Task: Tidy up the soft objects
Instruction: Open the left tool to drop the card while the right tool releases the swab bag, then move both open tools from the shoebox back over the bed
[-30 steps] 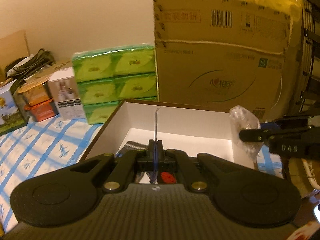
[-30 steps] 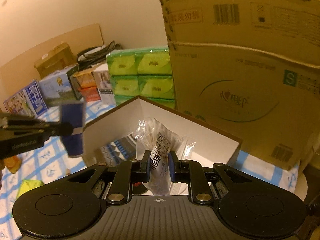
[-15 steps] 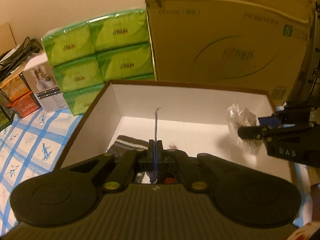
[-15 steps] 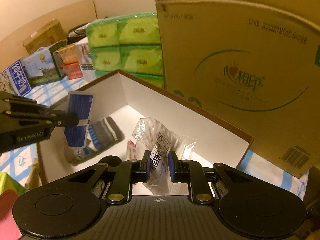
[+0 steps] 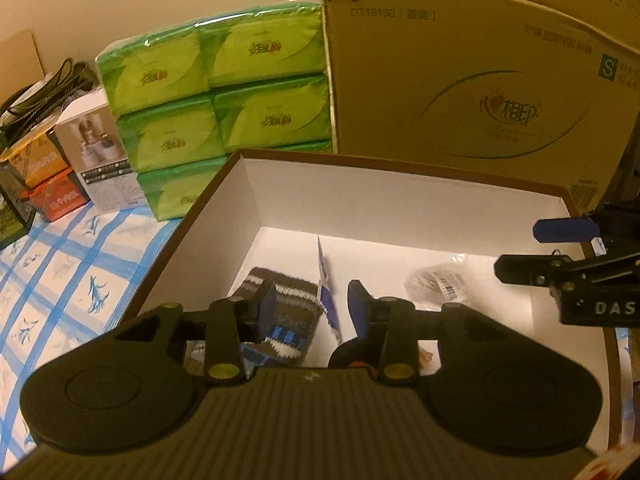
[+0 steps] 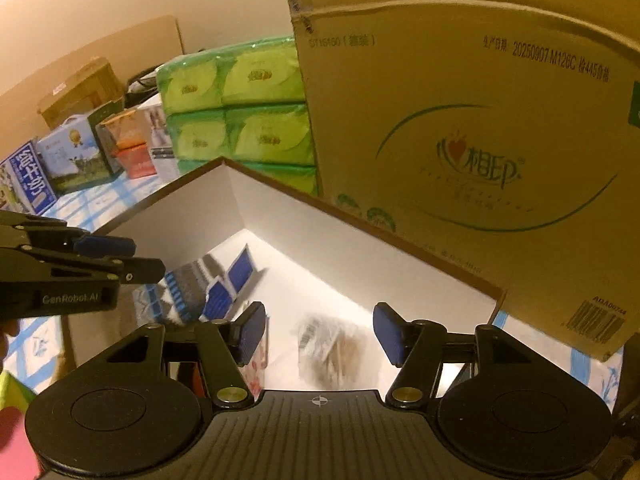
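Both grippers hang over the open white box (image 5: pixel 400 196), brown rim, sitting on a blue-checked cloth (image 5: pixel 60 280). Left gripper (image 5: pixel 312 312): jaws have just been opening, now spread partway, nothing pinched. The striped sock (image 5: pixel 280 312) with its blue card label (image 5: pixel 326 292) lies on the box floor below and between the pads, free of both; left pad overlaps the sock's cuff in the view, but I can't tell contact there. In the left view the sock's long axis runs from the near left corner area toward the box middle, cuff end away from the camera; the card stands on edge, tilted, thin edge toward the camera. Right gripper (image 6: pixel 320 334): jaws have also just been opening, now spread wide, nothing between the pads. The clear plastic bag (image 6: pixel 326 350) with a barcode sticker lies on the floor below the gap, blurred, roughly centred between the pads and touching neither. In the left view the same bag (image 5: pixel 434 284) sits right of the sock, apart from it, near the right gripper's tips (image 5: pixel 520 272). Bag shape is crumpled; its long axis can't be read. Behind the box: a large cardboard carton (image 5: pixel 480 80) and stacked green tissue packs (image 5: pixel 216 92), both just beside the far wall of the box.
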Available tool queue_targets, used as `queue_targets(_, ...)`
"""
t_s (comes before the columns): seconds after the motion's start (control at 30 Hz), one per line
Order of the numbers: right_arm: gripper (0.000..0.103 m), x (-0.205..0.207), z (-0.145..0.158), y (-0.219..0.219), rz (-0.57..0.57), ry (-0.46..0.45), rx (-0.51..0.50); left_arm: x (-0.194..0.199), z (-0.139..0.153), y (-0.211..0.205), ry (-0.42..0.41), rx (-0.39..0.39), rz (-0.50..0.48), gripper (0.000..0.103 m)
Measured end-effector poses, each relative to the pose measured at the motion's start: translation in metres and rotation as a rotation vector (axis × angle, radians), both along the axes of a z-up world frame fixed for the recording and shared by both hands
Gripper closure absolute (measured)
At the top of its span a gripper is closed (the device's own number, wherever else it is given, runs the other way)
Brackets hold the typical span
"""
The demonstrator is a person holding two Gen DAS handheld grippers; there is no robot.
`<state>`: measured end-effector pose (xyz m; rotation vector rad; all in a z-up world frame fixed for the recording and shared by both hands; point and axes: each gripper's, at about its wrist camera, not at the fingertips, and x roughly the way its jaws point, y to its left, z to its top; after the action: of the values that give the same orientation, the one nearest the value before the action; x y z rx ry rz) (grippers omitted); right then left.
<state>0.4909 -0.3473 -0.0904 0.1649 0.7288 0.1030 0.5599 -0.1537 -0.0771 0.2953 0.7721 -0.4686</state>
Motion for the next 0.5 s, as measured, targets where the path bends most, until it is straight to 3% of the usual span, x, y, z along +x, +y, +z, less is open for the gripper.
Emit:
queue_targets(0.27, 0.043, -0.026, 0.009, 0.003, 0.009, -0.008, 0.033, -0.018, 0.011, 0.03, 0.022, -0.045, 0.04, 0.066)
queue_targets(0.5, 0.043, -0.069, 0.03, 0.008, 0.005, -0.057, 0.089, -0.063, 0.044, 0.083, 0.012, -0.135, 0.108, 0.066)
